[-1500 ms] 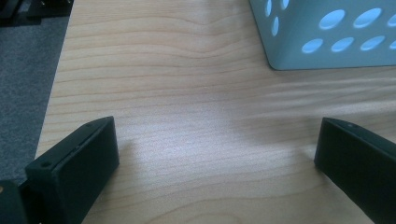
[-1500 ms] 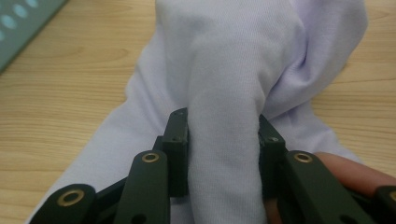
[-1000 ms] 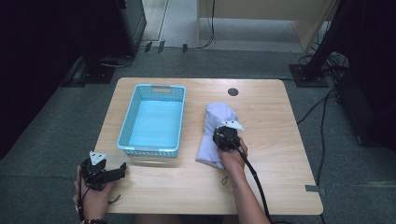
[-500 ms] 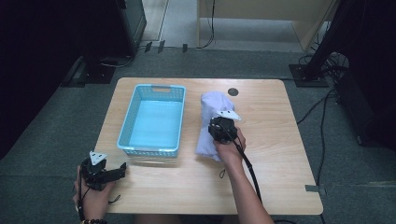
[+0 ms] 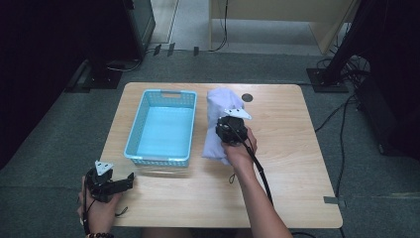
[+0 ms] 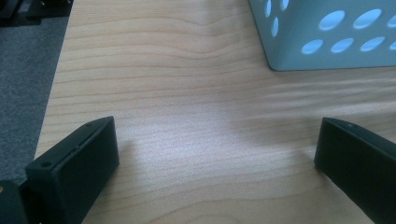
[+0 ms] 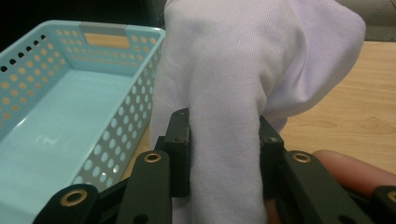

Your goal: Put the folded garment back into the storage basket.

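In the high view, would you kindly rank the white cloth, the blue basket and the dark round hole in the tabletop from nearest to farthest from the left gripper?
From the left gripper, at the table's near left corner:
1. Blue basket, just beyond it, left of centre.
2. White cloth, right of the basket, clamped in the right gripper.
3. Dark round hole, near the far edge, beyond the cloth.

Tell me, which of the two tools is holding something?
The right tool: it is shut on the white cloth beside the blue basket. The left tool stands open over bare table.
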`<state>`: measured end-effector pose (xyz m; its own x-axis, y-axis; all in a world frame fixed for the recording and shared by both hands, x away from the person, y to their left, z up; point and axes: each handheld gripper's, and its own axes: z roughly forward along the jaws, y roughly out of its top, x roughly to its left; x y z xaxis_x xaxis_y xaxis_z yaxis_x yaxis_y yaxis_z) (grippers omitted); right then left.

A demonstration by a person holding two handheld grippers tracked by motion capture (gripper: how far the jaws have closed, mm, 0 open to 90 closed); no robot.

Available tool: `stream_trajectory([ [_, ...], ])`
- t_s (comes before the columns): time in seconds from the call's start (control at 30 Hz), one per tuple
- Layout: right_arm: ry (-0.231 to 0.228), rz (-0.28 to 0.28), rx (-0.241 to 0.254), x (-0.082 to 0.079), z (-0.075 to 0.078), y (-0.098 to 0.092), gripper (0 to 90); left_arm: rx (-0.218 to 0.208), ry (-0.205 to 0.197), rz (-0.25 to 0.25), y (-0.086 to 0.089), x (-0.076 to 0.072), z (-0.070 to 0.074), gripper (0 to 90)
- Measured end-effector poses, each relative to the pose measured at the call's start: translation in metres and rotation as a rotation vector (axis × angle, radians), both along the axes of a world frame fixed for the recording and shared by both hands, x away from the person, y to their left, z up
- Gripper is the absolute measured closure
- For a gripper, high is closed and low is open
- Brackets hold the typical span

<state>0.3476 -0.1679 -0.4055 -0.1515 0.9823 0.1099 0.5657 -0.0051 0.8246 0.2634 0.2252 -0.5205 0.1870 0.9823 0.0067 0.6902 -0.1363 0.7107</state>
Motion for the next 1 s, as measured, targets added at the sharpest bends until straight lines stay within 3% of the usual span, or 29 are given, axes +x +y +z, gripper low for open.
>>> stream_trajectory([
  [0.73, -0.022, 0.051, 0.007, 0.012, 0.03, 0.038, 65.9, 0.0, 0.0, 0.001, 0.0, 0.0, 0.0, 0.0],
  [1.0, -0.016, 0.073, 0.013, 0.019, 0.032, 0.059, 65.7, 0.001, -0.001, -0.001, 0.0, 0.001, 0.0, 0.0],
])
